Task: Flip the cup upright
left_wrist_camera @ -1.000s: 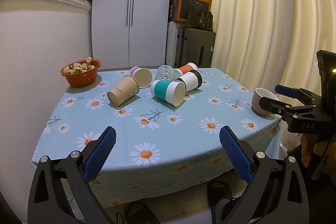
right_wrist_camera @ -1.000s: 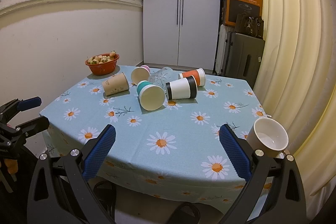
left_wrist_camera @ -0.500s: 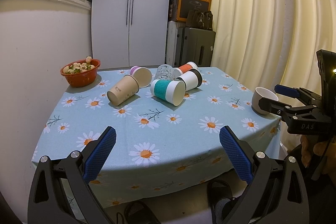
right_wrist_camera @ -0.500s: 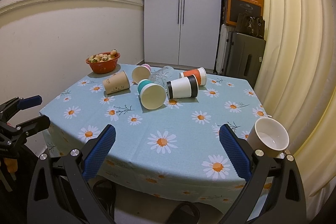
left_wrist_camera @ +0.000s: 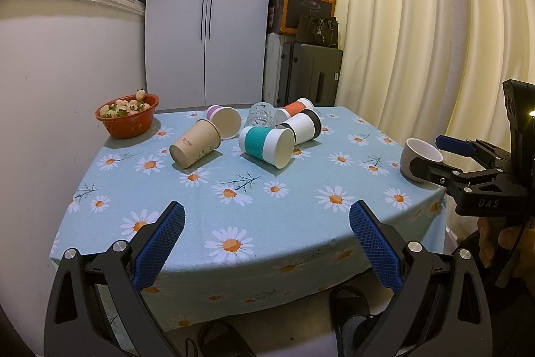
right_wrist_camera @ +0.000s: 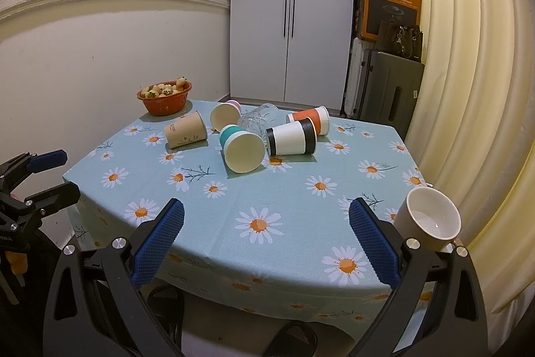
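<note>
Left wrist view matches a second ago: nothing has moved. Left tongs [left_wrist_camera: 266,233] and right tongs [right_wrist_camera: 266,231] hang spread wide, empty, short of the table [left_wrist_camera: 301,209]. Cups [left_wrist_camera: 267,144] lie toppled mid-table; flipping hasn't begun.

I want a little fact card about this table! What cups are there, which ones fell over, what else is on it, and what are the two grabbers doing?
table: daisy cloth
tipped cups: brown cup, pink cup, teal cup, black-band cup, orange cup, glass
cluster: far middle of the table, all lying on their sides
mug: near right edge, mouth tilted toward the right camera
bowl: far left corner, full of fruit
left gripper: open, holding nothing
right gripper: open, holding nothing
</note>
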The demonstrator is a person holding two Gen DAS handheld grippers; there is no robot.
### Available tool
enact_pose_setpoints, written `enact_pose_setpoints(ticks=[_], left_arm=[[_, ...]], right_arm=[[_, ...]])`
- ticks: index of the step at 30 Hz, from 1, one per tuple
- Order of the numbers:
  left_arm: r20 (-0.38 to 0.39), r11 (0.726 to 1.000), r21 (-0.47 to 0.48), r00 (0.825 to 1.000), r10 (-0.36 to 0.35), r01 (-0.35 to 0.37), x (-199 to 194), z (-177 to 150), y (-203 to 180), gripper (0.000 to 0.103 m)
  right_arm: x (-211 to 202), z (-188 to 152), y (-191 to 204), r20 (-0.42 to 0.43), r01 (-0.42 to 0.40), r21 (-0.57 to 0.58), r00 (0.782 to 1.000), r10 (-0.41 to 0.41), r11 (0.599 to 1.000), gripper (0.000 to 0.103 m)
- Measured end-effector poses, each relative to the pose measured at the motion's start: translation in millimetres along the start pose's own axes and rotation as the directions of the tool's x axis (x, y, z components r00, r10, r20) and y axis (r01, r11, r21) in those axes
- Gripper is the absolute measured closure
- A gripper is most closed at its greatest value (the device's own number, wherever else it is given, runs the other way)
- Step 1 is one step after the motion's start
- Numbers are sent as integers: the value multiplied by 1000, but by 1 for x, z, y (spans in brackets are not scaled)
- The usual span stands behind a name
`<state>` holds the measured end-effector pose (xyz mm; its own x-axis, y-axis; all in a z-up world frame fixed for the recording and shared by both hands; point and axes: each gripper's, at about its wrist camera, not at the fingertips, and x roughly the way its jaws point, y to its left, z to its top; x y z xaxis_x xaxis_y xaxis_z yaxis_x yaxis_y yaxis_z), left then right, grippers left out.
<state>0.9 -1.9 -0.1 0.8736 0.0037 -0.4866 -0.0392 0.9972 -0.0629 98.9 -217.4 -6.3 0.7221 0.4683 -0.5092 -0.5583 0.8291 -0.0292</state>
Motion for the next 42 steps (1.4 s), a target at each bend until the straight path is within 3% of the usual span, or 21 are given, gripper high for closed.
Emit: enact_pose_setpoints(ticks=[28,36,42], left_arm=[[-7,1000,-5,1000,-20,20,0,-2,-7,6],[-41,995,-59,995,-86,83,8,9,3,6],[-46,984,-131,991,-127,120,26,29,24,7]], right_arm=[[8,-2,3,-38,-1,-14,999,1,1000,5],[21,6,-3,-84,-31,42,996,34,999,5],[43,25,-19,-113,-90,177,987,111,980,5]])
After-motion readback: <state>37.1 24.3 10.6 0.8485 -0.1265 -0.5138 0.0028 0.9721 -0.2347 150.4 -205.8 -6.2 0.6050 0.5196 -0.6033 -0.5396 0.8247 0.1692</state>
